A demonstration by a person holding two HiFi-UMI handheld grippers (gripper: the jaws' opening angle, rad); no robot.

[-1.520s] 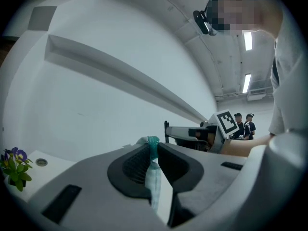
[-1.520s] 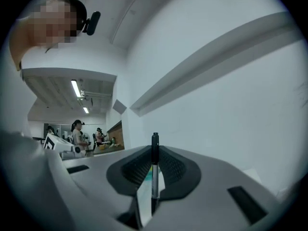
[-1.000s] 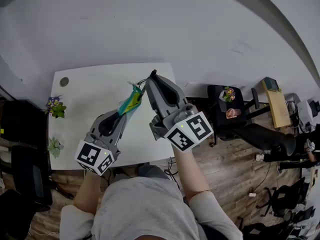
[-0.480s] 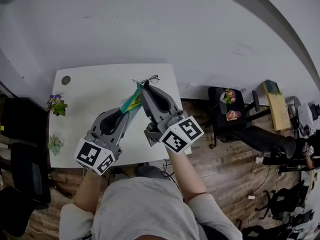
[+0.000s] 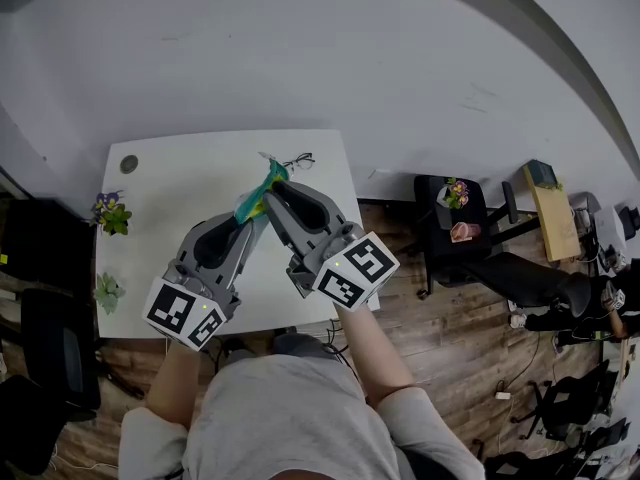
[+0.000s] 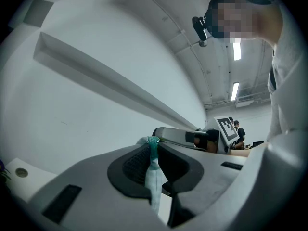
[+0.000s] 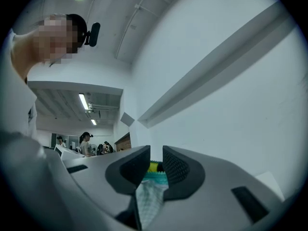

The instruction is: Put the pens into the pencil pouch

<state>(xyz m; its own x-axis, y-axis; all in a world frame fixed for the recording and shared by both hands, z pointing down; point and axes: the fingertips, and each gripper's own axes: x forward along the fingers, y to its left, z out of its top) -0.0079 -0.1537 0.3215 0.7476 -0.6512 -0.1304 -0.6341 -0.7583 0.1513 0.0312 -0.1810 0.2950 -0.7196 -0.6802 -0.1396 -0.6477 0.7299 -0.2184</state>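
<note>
A teal and yellow-green pencil pouch [image 5: 262, 193] hangs in the air over the white table [image 5: 180, 188], held between both grippers. My left gripper [image 5: 250, 218] is shut on its lower end. In the left gripper view teal fabric [image 6: 155, 177] is pinched between the left gripper's [image 6: 153, 150] pads. My right gripper [image 5: 272, 188] is shut on the pouch's upper end. The right gripper view shows teal mesh with a yellow edge [image 7: 150, 196] between the right gripper's [image 7: 156, 165] pads. A small thin dark object [image 5: 297, 158] lies near the table's far edge; what it is I cannot tell.
Two small potted plants [image 5: 112, 213] [image 5: 108, 290] stand at the table's left edge, and a round cable hole [image 5: 128, 163] sits in its far left corner. Dark office chairs [image 5: 470, 228] stand to the right on the wood floor. A white wall lies behind the table.
My right gripper has sunk and drawn left towards the left gripper, with the pouch still held by both. The small dark object on the table came into view behind it.
</note>
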